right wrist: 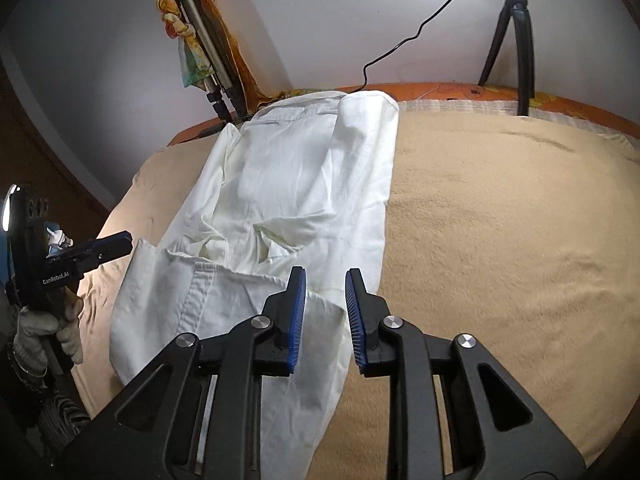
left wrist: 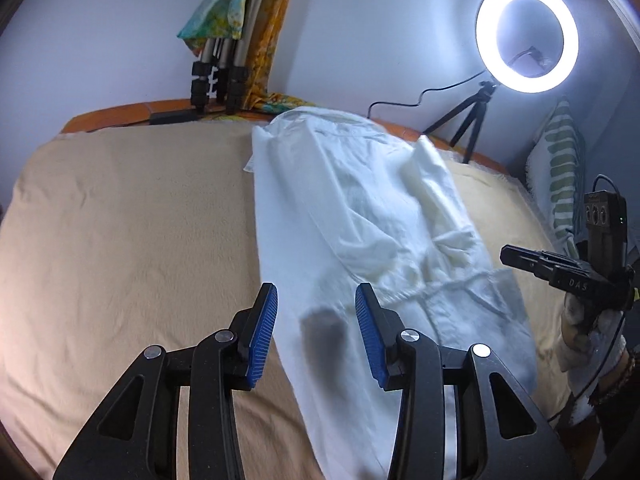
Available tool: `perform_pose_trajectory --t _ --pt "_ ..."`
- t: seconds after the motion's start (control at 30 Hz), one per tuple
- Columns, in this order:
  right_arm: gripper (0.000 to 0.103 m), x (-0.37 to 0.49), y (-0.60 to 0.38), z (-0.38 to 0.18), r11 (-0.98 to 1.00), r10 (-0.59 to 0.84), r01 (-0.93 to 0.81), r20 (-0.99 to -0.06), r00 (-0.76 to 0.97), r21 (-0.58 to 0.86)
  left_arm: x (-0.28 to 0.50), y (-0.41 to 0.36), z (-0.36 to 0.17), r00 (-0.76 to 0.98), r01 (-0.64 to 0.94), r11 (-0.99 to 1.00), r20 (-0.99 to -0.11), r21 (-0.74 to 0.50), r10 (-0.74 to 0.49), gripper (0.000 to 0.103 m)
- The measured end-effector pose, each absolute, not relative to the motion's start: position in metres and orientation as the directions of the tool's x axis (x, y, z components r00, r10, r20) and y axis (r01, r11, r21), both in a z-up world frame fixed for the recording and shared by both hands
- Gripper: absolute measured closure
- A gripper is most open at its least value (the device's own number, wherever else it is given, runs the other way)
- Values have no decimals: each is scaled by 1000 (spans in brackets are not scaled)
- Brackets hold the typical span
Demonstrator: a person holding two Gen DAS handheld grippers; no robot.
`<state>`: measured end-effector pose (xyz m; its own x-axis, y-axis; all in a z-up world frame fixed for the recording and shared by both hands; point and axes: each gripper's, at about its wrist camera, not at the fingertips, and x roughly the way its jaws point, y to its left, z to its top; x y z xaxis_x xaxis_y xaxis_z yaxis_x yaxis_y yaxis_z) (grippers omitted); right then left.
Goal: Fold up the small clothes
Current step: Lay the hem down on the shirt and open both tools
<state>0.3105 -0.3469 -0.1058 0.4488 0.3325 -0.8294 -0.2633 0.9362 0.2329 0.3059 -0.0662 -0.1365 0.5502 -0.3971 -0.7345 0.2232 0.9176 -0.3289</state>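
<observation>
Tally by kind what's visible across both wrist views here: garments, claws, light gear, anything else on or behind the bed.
White garment: 1
Claws: 2, the left claw and the right claw
Lit ring light: 1
Tripods: 2, a small black tripod and a folded silver tripod
Striped pillow: 1
Beige bed cover: 1
Total: 8

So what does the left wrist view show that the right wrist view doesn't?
Only the left wrist view: the lit ring light, a green-striped pillow and the right gripper. Only the right wrist view: the left gripper. Both: the white garment lengthwise on the beige blanket, the leaning tripod, and the small light stand.
</observation>
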Motion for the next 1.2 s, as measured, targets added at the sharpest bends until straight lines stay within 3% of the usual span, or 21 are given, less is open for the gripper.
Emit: perform_pose_trajectory --t 0.2,0.4,0.63,0.77,0.83,0.87,1.1,1.2 --pt "84 357 -333 -134 940 305 -272 -860 408 205 356 -69 -158 526 219 920 -755 -324 -391 65" --pt "84 402 -337 -145 942 306 -258 -868 391 216 389 -90 -163 533 258 930 -764 -261 -362 65" --pt "84 437 -326 -152 951 233 -285 -887 400 121 422 -106 -168 567 290 946 -771 -144 -291 63" --pt "84 447 -324 -146 951 231 -290 -876 424 110 435 -96 -162 574 270 945 -757 -186 -313 62" --pt "67 449 -338 -139 949 271 -272 -850 452 158 440 -79 -157 597 229 947 -736 -225 -319 61" --pt "65 451 -347 -137 952 281 -246 -835 473 181 444 -71 -157 602 208 948 -732 -242 -319 61" --pt "63 472 -386 -152 934 354 -126 -816 456 335 469 -49 -173 546 155 933 -758 -326 -356 61" --pt "57 477 -379 -159 941 337 -134 -826 451 311 477 -55 -173 551 159 929 -750 -335 -365 58"
